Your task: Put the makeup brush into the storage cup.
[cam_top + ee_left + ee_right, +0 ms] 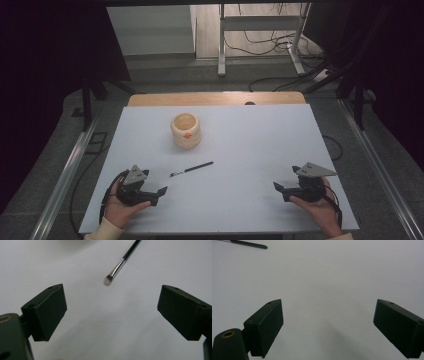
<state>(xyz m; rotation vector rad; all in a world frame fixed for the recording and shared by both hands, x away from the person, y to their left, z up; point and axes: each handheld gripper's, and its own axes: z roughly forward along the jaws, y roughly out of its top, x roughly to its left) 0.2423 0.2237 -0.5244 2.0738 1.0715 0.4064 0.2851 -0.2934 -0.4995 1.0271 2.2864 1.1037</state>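
White table [250,140], brush [191,168] between open tongs — nearer left tongs [161,192]

Your left gripper [161,192] and right gripper [276,187] are black, each topped by a grey three-cornered plate with a black cable looping behind. Blocky black jaws carry small screw holes; a brass-ringed hole sits at seven o'clock. Your cuffs are cream.

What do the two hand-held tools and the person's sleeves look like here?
Both tools, left and right, are black with blocky, angular fingers. Each carries a grey three-cornered plate on top and trails a black cable. A cream sleeve cuff shows at the left wrist.
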